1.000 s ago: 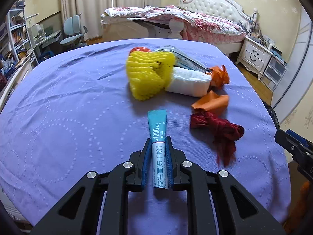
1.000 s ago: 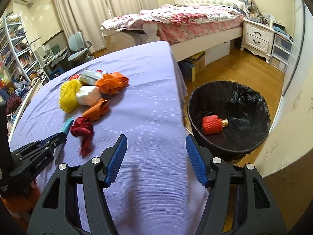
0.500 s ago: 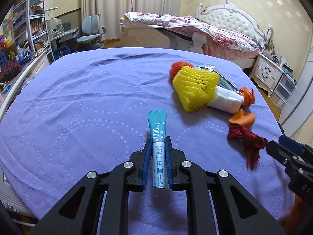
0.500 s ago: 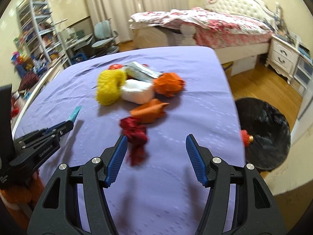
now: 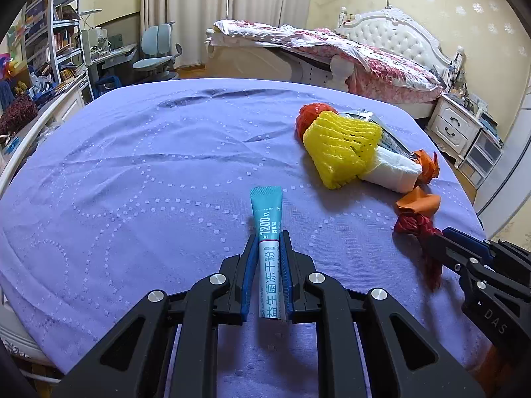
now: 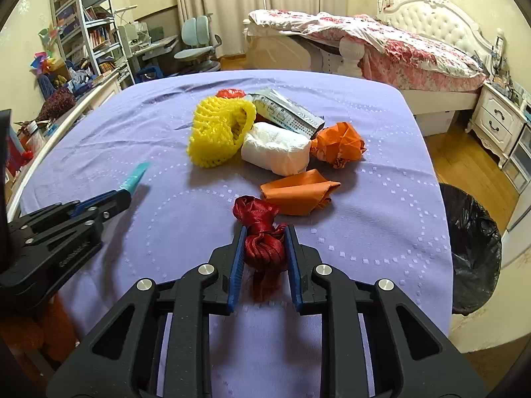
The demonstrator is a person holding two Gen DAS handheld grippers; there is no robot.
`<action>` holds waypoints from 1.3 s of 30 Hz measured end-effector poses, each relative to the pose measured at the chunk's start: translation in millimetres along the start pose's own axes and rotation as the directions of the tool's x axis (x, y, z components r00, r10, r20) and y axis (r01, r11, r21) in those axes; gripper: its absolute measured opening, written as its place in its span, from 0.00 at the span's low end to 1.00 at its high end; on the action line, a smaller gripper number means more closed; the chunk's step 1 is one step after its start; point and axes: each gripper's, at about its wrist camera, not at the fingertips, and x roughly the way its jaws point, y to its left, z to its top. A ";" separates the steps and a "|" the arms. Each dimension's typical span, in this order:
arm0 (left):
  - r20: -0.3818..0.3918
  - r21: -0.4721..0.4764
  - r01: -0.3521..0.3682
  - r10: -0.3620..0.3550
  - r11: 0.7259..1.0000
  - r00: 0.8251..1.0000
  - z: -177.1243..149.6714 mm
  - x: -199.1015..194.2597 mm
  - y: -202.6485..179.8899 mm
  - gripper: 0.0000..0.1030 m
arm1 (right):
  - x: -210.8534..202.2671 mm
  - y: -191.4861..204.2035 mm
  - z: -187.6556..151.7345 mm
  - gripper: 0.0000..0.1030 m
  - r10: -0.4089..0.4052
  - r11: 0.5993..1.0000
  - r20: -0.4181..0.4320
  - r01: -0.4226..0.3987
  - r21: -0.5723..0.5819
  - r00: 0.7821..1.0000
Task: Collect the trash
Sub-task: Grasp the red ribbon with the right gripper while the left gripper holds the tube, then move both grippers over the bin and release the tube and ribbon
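Our right claw (image 6: 264, 242) had just been closing, and its jaws now pinched the dark red ribbon bundle (image 6: 262, 232), which a second earlier lay untouched on the bench (image 6: 172, 205). Our left claw (image 5: 269, 255) kept its narrow grip on the teal sachet (image 5: 268, 232). We judged both pieces ready for the black-lined bin (image 6: 471, 248) beside the bench's right edge. The lilac cloth still carried yellow foam netting (image 6: 217, 129), a white wad (image 6: 275, 149) and orange wrappers (image 6: 300, 192); a bed (image 6: 381, 46) stood behind.
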 end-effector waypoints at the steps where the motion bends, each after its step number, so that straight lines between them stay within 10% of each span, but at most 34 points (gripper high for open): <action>1: 0.003 0.000 0.003 -0.003 1.000 1.000 0.1 -1.5 -0.8 0.16 | -1.9 0.4 -1.1 0.22 0.000 1.000 0.005 0.000 0.001 1.000; 19: 0.089 0.102 0.131 -0.140 0.986 0.986 16.6 -31.1 -75.4 0.16 | -64.9 -73.1 -4.1 0.22 -0.119 0.980 0.144 0.094 0.173 0.982; 39: 0.047 0.300 0.290 -0.318 0.909 0.947 50.7 14.8 -238.8 0.16 | -62.6 -229.6 -9.3 0.22 -0.323 0.874 0.133 0.241 0.421 0.937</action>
